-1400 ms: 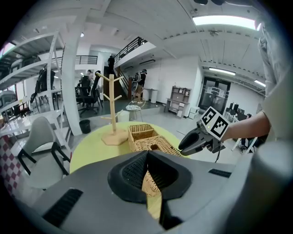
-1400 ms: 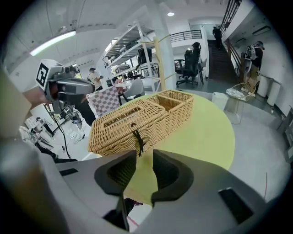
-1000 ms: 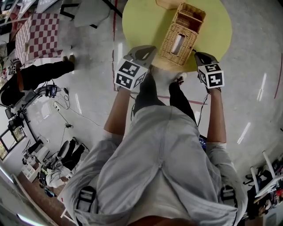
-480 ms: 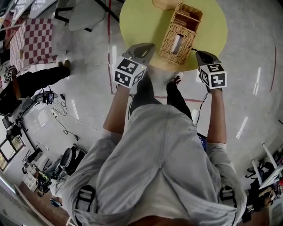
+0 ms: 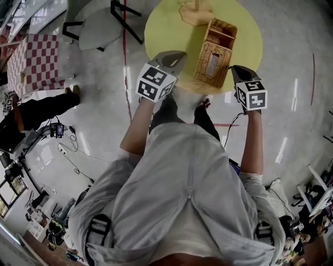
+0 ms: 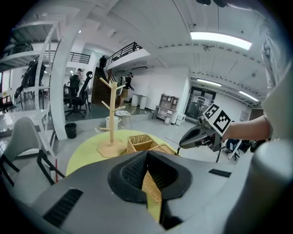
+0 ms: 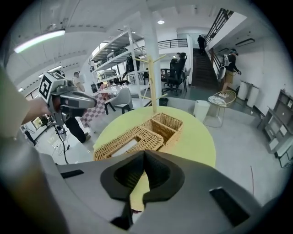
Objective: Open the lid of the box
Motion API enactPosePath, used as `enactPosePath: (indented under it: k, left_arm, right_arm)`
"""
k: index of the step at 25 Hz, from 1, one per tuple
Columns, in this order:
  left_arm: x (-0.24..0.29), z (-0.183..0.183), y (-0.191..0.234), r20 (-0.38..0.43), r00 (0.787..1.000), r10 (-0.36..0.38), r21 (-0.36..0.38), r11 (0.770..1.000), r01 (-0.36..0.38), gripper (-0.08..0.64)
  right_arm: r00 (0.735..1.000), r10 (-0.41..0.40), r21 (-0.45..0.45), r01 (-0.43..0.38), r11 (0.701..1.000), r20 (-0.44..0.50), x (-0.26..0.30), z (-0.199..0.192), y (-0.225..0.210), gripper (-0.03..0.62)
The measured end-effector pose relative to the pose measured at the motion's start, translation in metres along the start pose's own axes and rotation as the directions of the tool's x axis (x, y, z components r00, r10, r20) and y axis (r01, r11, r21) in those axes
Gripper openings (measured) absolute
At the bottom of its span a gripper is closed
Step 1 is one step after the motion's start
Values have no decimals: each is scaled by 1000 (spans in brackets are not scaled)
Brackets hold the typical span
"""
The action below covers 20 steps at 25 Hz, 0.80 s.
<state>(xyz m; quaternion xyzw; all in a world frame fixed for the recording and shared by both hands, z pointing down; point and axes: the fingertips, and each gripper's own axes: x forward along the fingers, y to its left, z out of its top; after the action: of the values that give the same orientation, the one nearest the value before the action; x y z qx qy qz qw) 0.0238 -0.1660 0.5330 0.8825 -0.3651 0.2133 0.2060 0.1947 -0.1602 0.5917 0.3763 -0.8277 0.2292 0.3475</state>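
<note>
Grey hall floor, round yellow table (image 5: 166, 26). Left gripper (image 6: 147, 157): jaws pressed together, nothing between them, over the table's near edge, left of the wicker box (image 5: 213, 57). Right gripper (image 7: 144, 155): jaws also together, empty, near the box's right near corner. Box sits between both grippers, slotted lid (image 5: 212, 65) lying flat. Wooden peg stand (image 5: 195, 11) beyond the box.

The head view looks steeply down from overhead at the round yellow table (image 5: 166, 31) on the far side. Both gripper views sit low by its near edge, left and right, facing across it, sharing the woven wicker box (image 7: 132, 137).
</note>
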Motion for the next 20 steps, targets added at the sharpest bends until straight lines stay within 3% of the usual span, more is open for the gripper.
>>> enactPosePath:
  k: [7,20]
  left_arm:
    - [0,22,12,30,998,-51,52,997,50,29]
    - [-29,73,75,76,989,-123,104,988,115,29]
  right_arm:
    - [997,-60,31,58,998,41,-15,22,7,23]
    - [986,-115,76,106,991,119,-16,114,63,23]
